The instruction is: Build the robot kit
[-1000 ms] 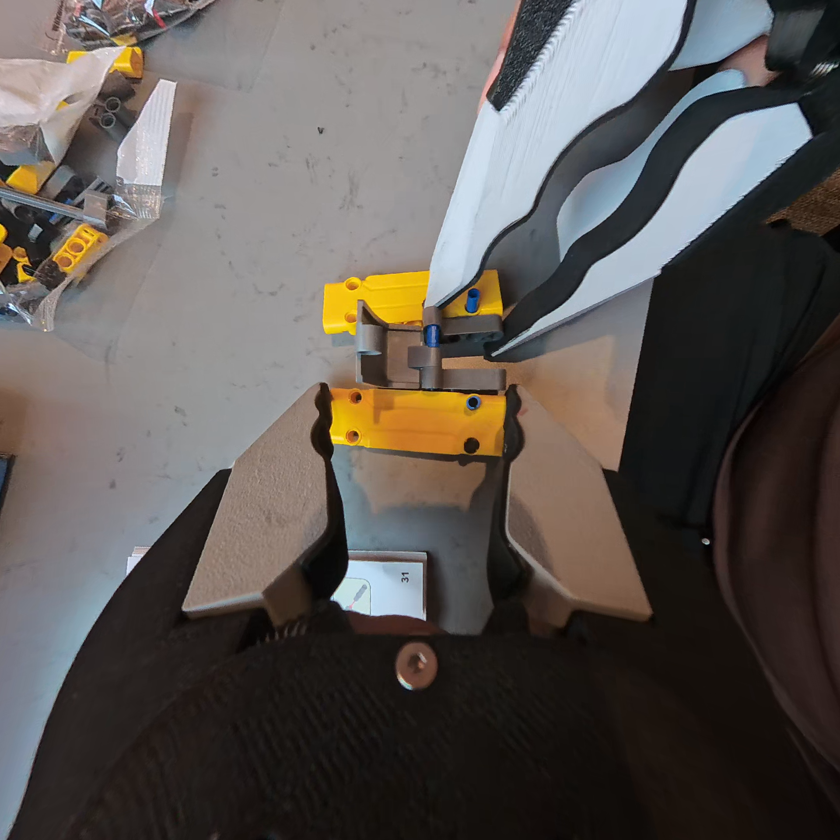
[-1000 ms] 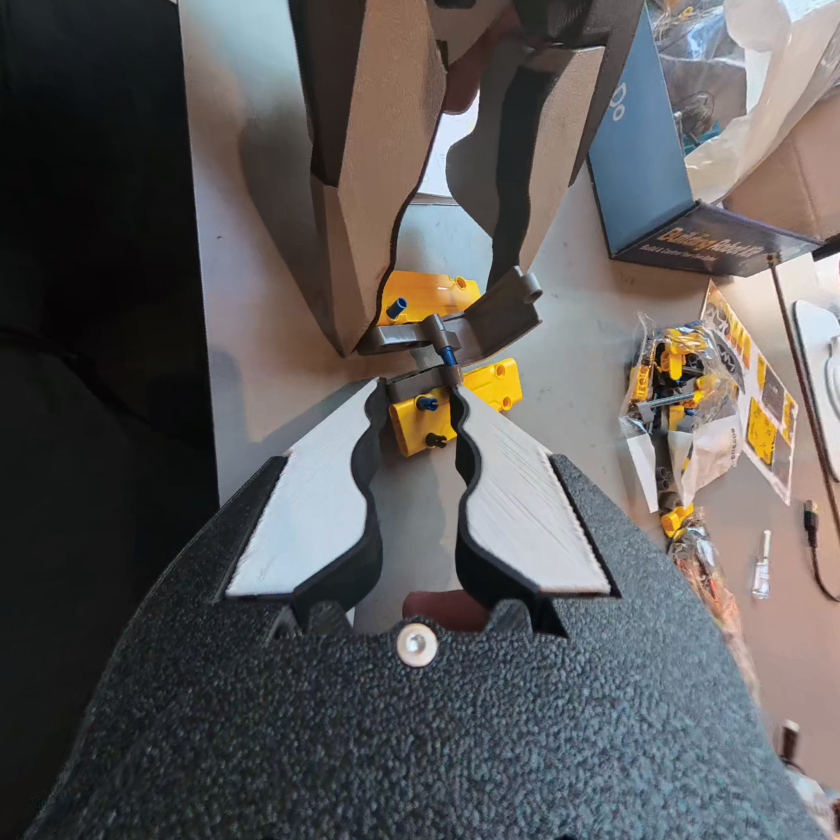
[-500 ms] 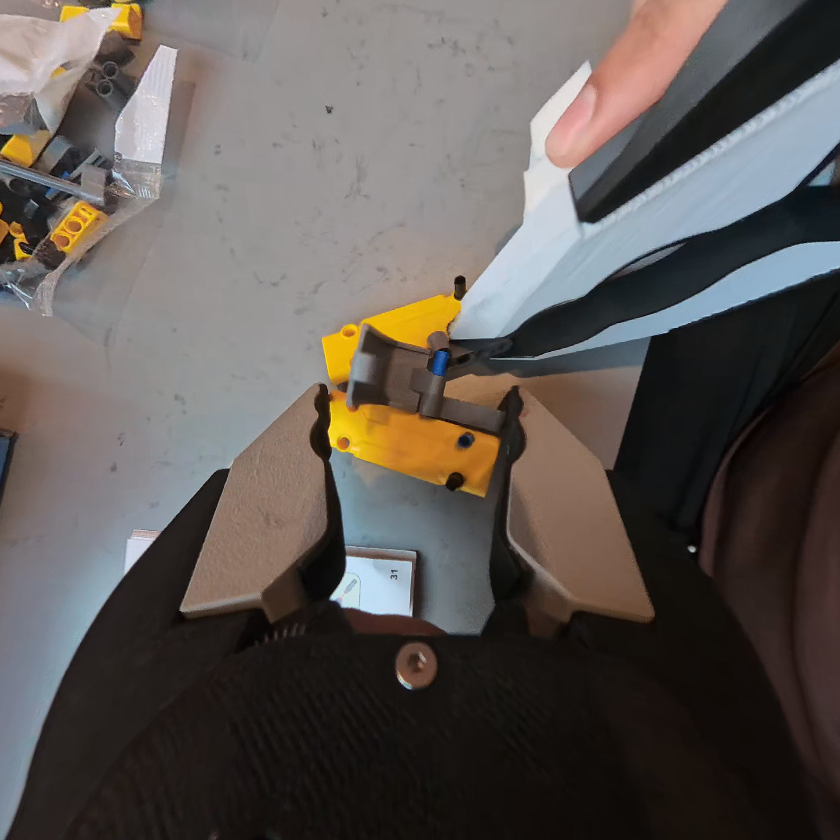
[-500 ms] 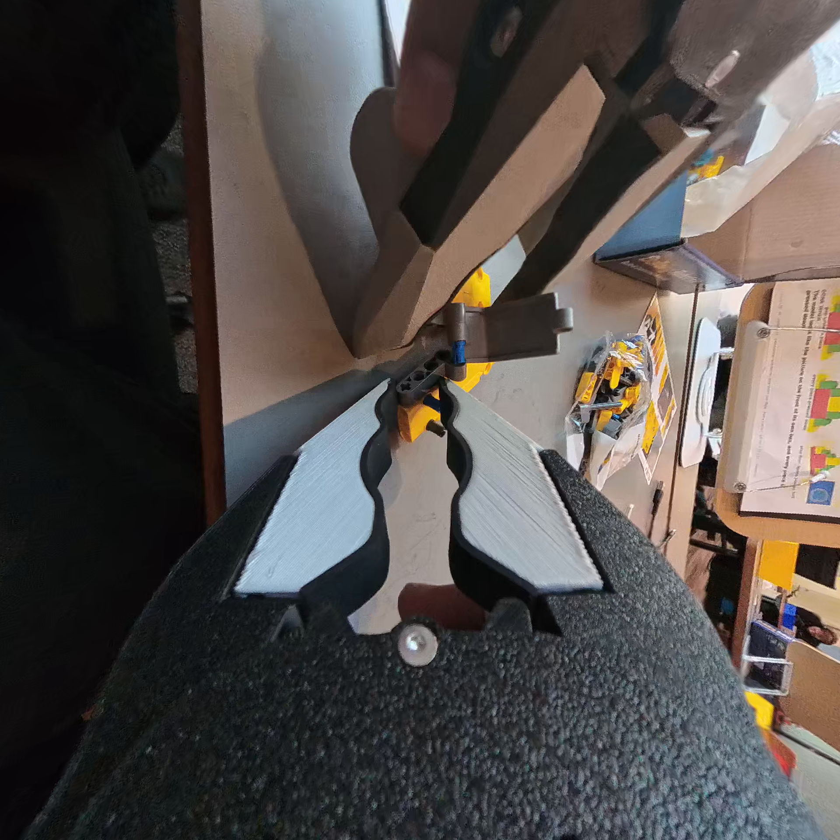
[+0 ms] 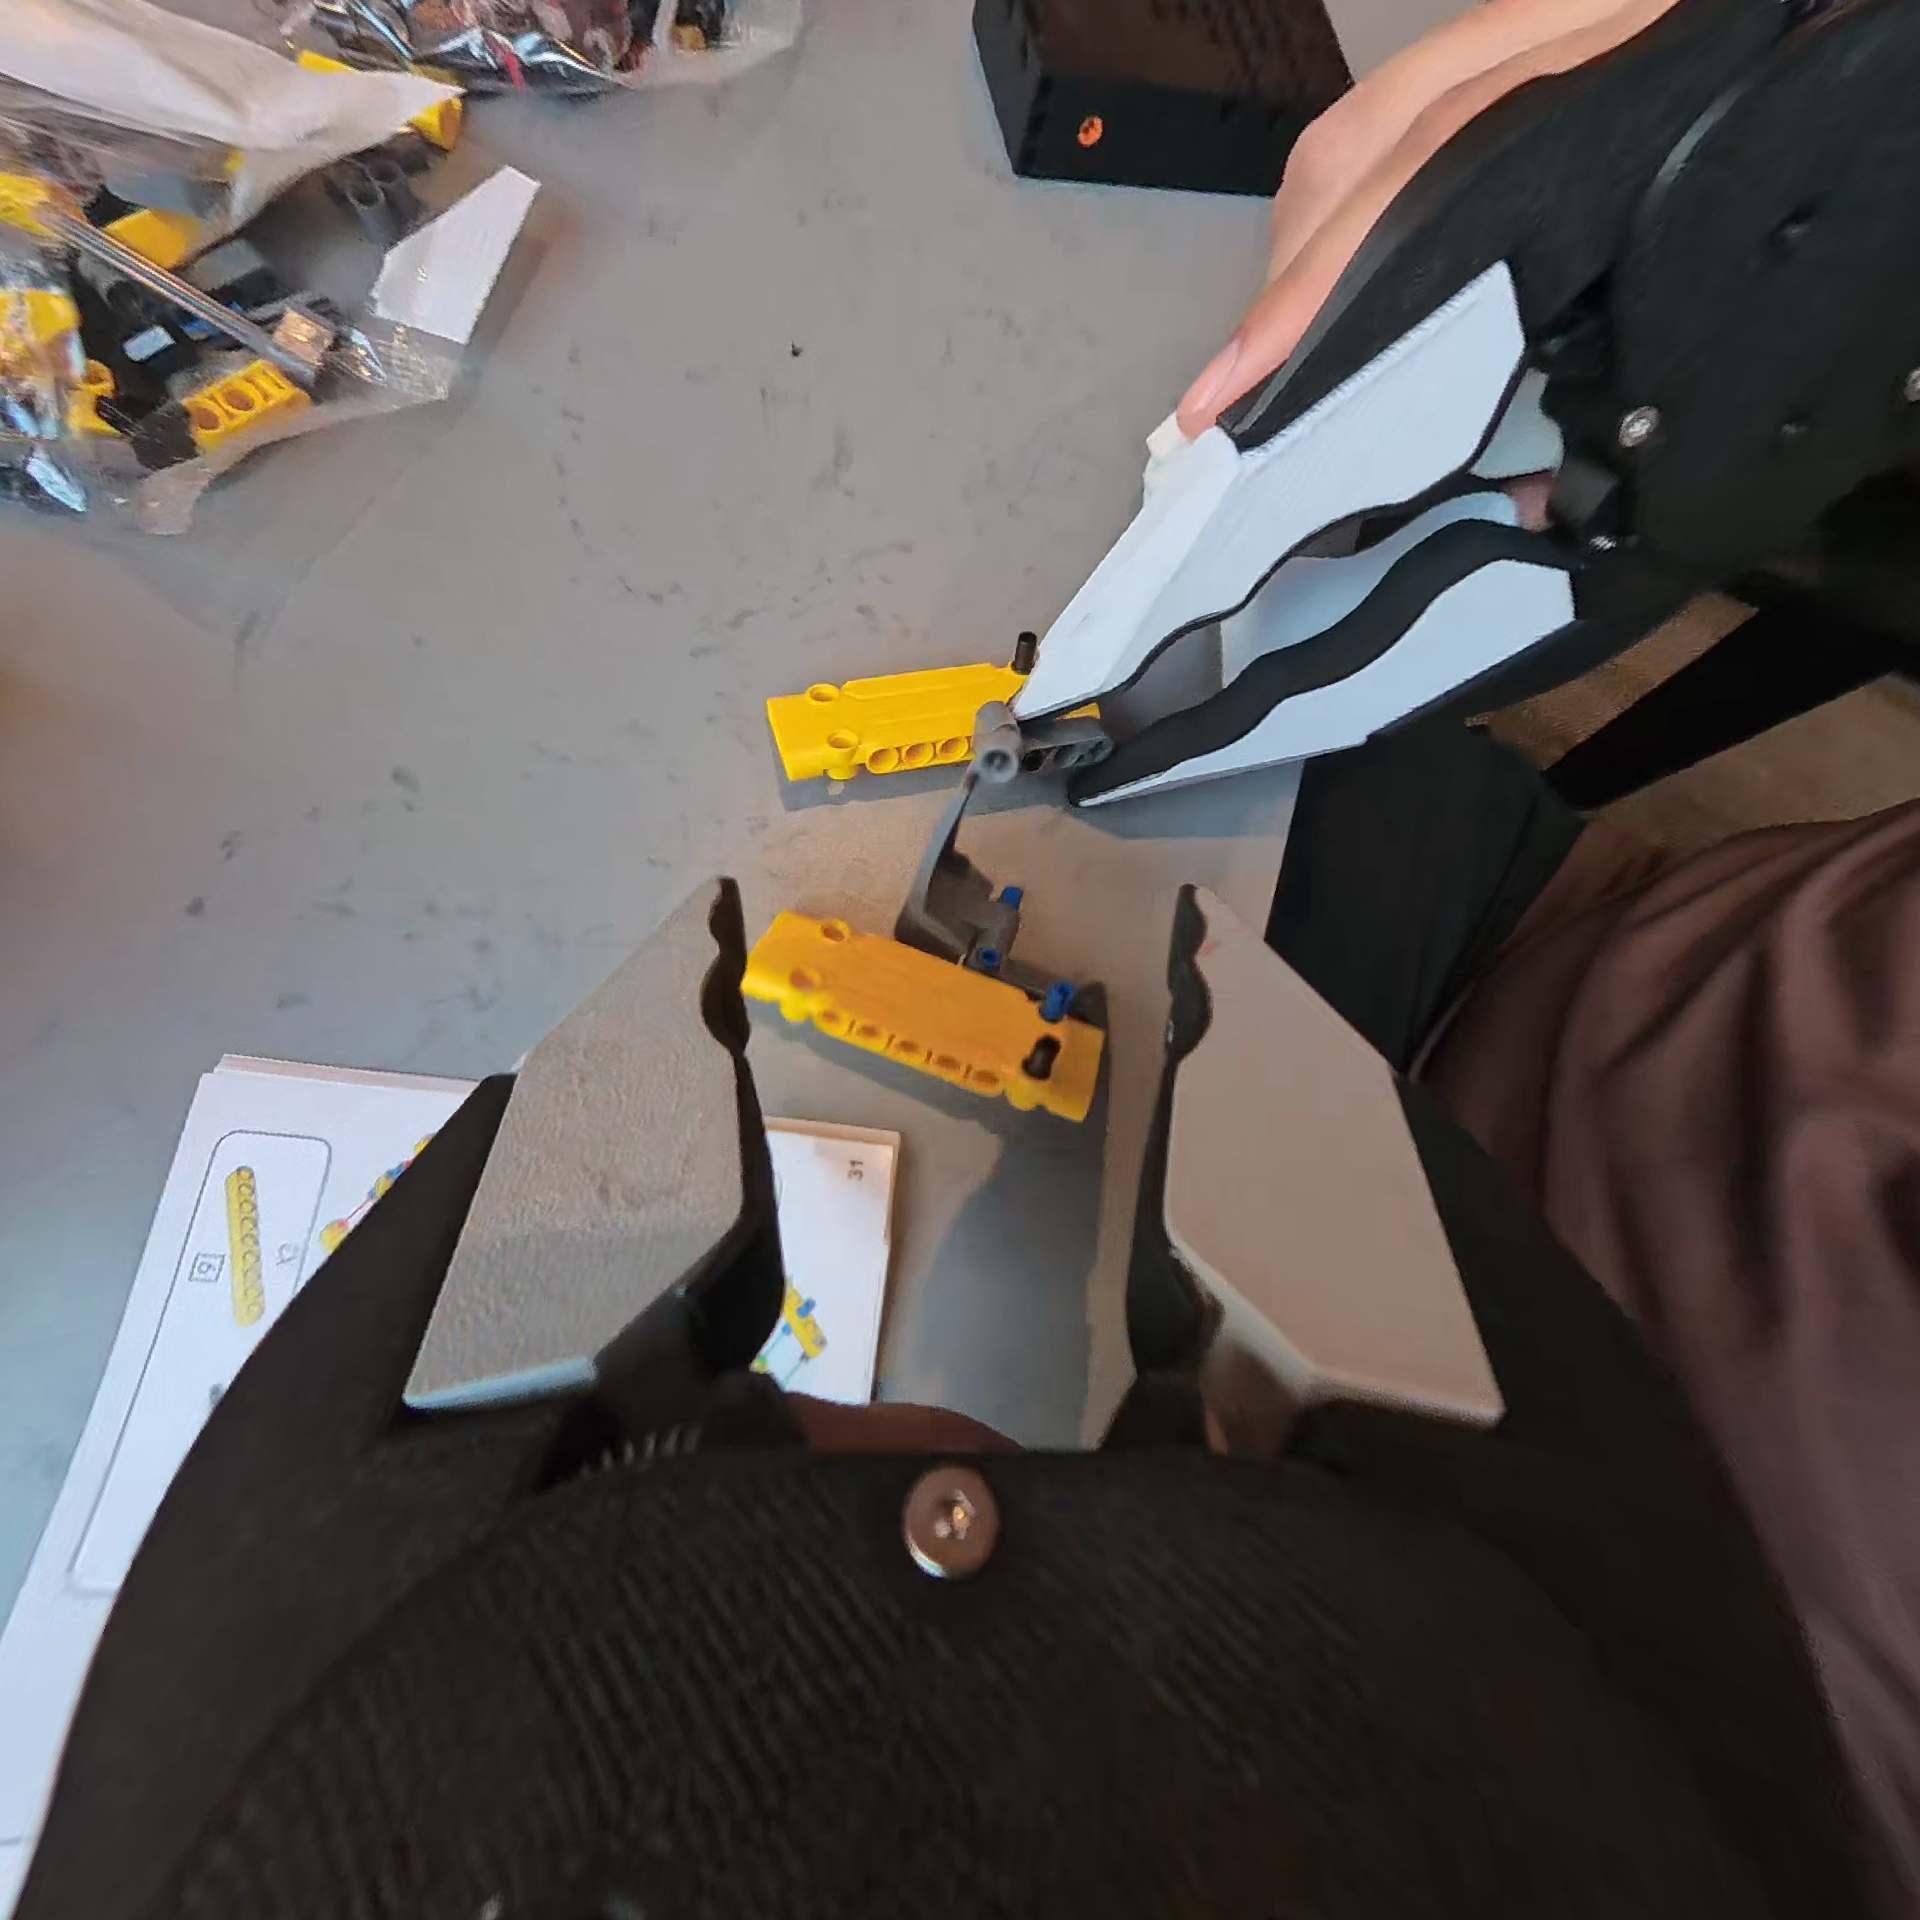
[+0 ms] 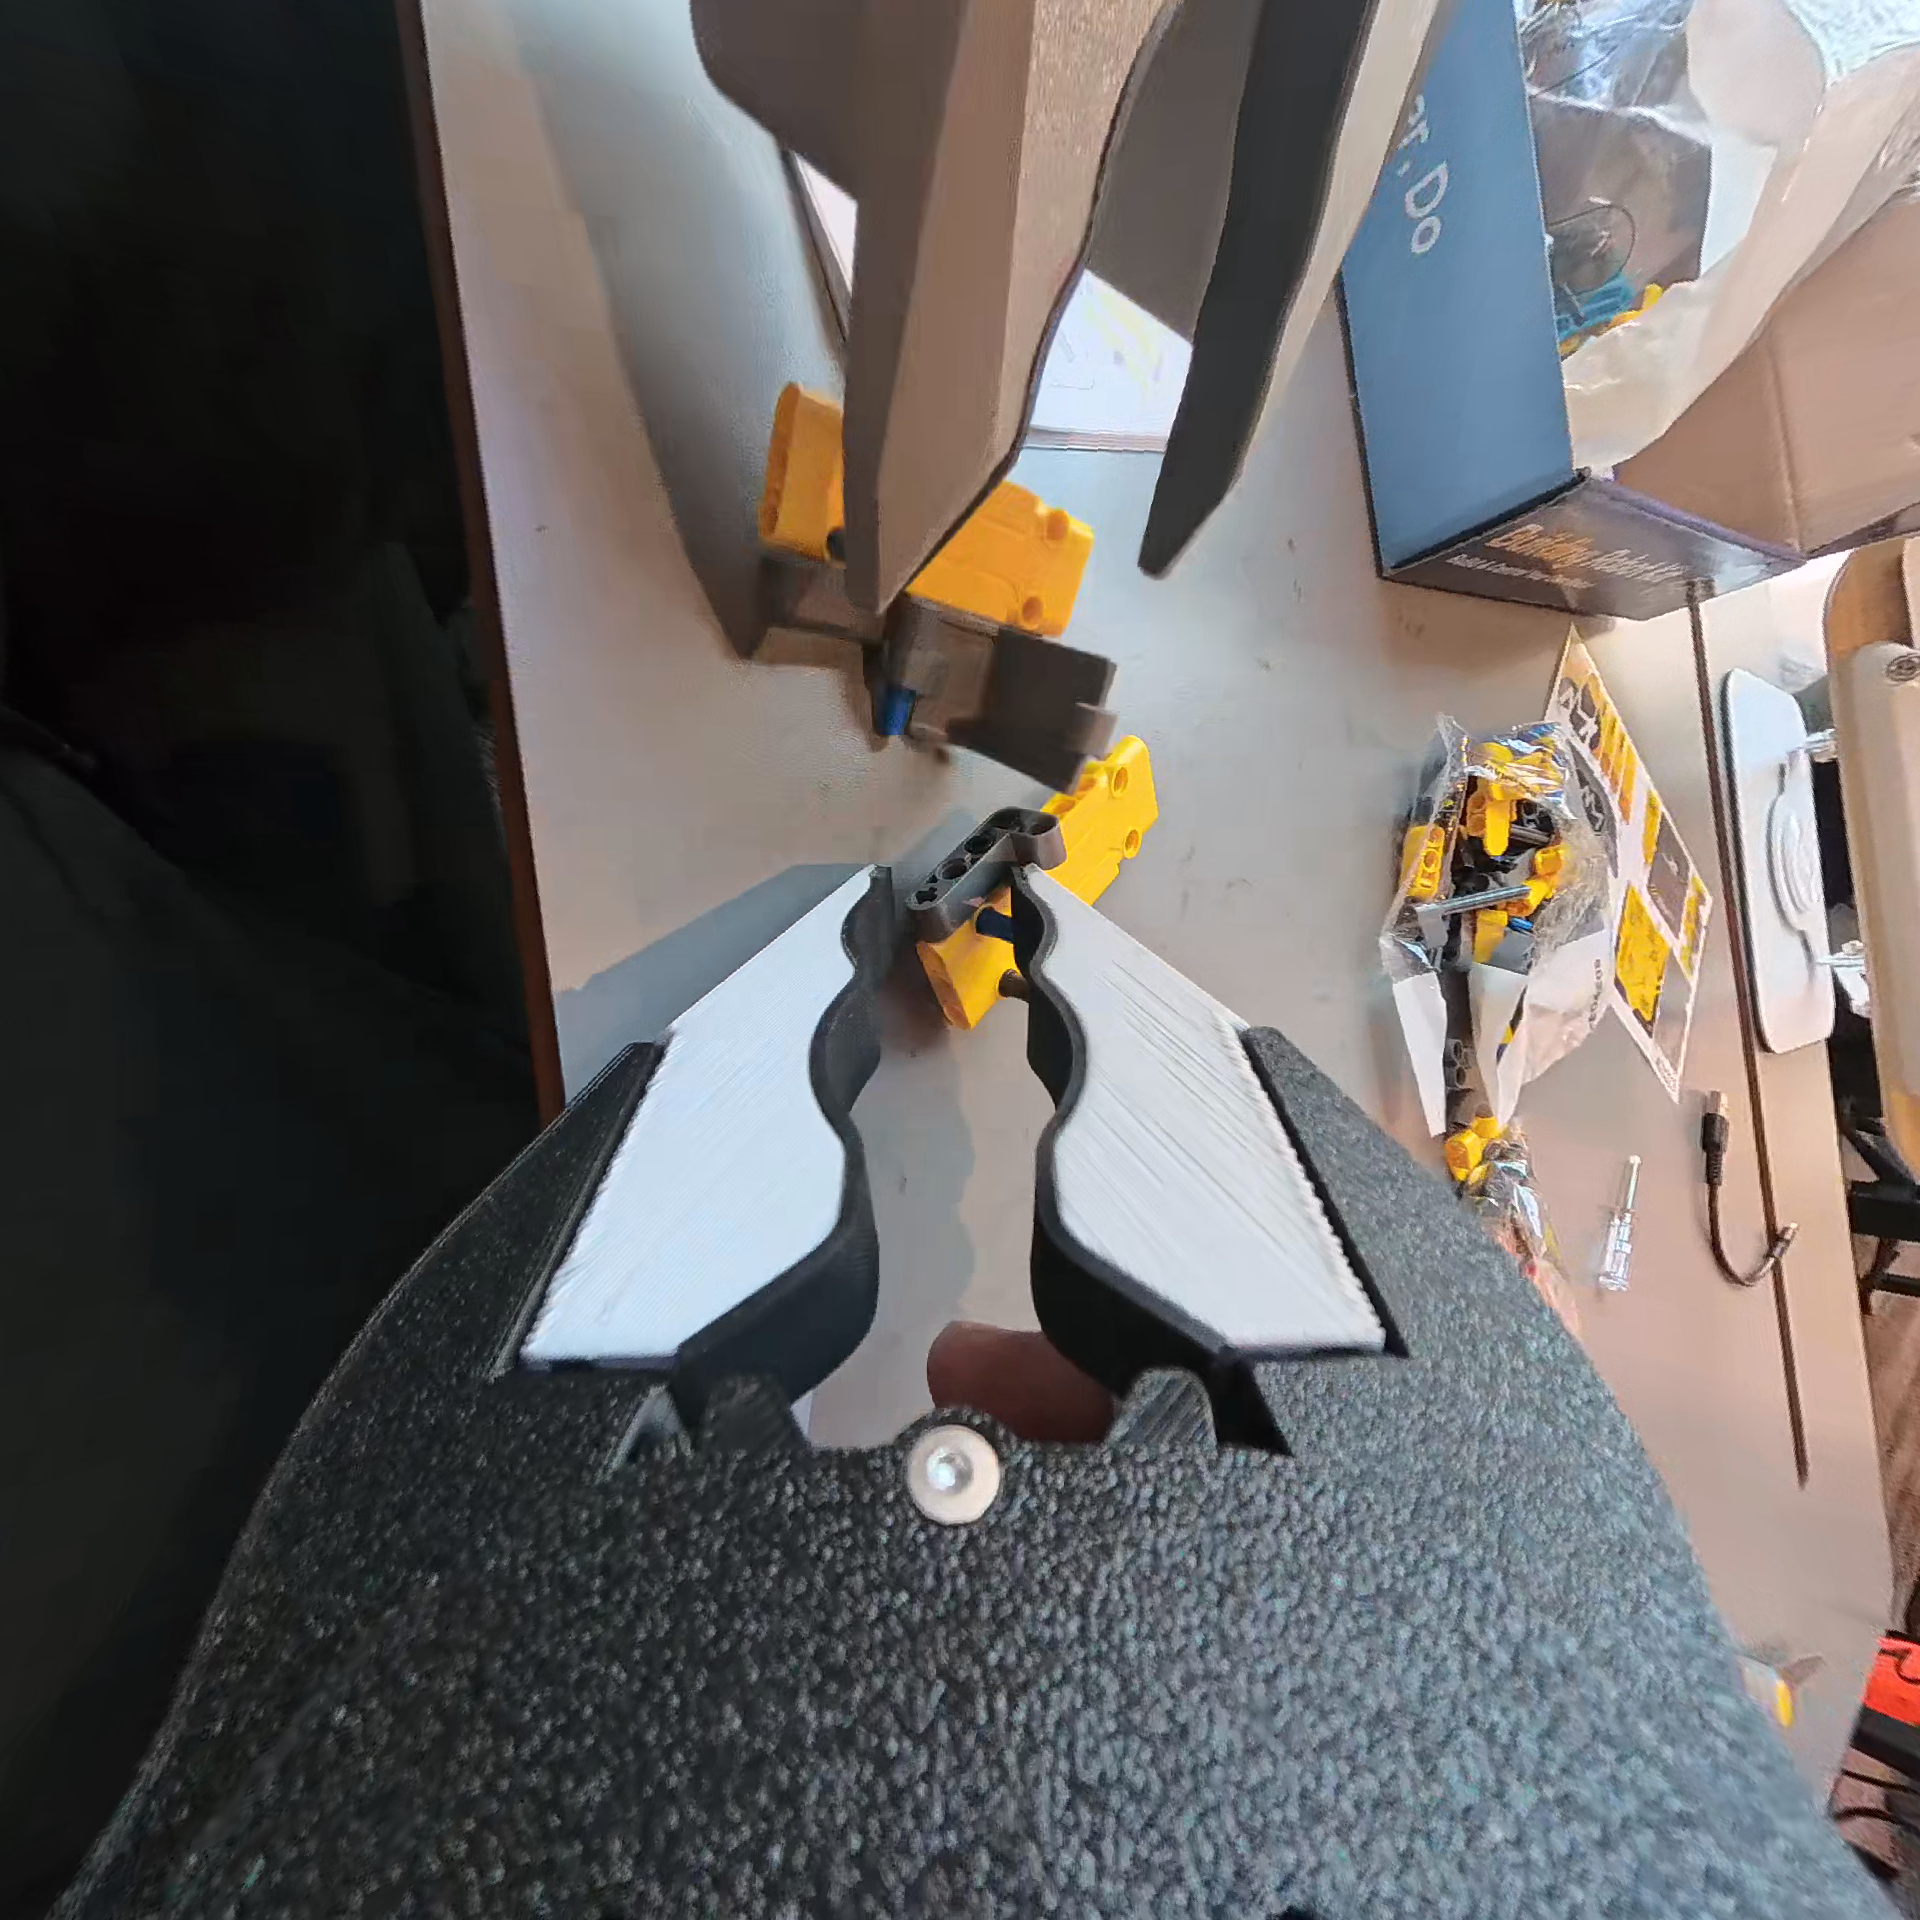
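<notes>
My left gripper [image 5: 956, 914] is open. Its grey fingers stand on either side of a yellow panel [image 5: 914, 1013] that lies on the grey table with a grey angled piece [image 5: 951, 894] and blue pins on it. The right finger is clear of the panel. My right gripper [image 6: 951, 899], with white fingers, is shut on a dark grey beam [image 6: 982, 857] joined to a second yellow panel [image 6: 1091, 831]. In the left wrist view this gripper [image 5: 1070, 748] comes in from the upper right, a hand on it. The first panel [image 6: 1008, 561] also shows in the right wrist view, partly hidden behind the left gripper's fingers [image 6: 935, 312].
Clear bags of yellow and black parts [image 5: 156, 343] lie at the far left, a black box [image 5: 1153, 94] at the back, and an instruction booklet [image 5: 208, 1247] under my left gripper. A blue box [image 6: 1475, 364], a parts bag [image 6: 1486, 914] and a cable [image 6: 1735, 1195] lie near the right gripper. The table edge [image 6: 488, 623] is close. About 5 cm separates my left fingertips from my right.
My left gripper has opened and let go of the near yellow panel, which now lies on the table. The right gripper has drawn its beam and panel away from the grey angled piece.
</notes>
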Available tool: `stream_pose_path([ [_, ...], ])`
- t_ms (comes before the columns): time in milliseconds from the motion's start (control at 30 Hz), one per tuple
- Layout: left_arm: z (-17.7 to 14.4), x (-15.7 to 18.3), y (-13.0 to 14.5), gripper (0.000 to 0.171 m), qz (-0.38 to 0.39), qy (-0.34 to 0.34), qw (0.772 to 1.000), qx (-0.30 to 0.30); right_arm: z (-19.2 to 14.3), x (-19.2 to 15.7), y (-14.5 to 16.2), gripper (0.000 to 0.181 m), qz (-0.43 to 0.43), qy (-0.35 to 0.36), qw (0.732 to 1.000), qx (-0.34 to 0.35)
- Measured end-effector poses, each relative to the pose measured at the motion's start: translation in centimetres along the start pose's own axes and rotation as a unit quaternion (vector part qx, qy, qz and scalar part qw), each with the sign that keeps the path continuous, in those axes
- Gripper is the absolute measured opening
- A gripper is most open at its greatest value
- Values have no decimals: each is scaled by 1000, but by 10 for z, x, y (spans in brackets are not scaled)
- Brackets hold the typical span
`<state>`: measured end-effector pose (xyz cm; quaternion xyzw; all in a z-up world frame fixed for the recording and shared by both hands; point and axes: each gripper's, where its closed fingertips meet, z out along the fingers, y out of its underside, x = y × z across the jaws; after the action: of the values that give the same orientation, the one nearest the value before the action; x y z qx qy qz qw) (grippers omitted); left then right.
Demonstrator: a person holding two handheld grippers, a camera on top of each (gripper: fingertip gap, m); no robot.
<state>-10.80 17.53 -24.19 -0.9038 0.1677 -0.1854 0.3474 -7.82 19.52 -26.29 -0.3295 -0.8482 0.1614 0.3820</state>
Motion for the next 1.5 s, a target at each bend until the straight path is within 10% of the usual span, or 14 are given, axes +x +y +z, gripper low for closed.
stream_pose_path([
  [467, 16, -19, 9, 35, 95, -30, 992, -75, 0, -7, -8, 37, 96, -51, 993, 52],
  [767, 22, 0, 12, 0, 82, 8, 997, -2, -3, -7, -11, 35, 152, -81, 982, 83],
  [1267, 9, 2, -3, 0, 138, -98, 981, 90, -13, 6, -26, 45, 163, -90, 973, 135],
  [1500, 11, 16, -6, 0, 166, -75, 979, 97, -25, 19, -43, 20, 138, -67, 970, 189],
])
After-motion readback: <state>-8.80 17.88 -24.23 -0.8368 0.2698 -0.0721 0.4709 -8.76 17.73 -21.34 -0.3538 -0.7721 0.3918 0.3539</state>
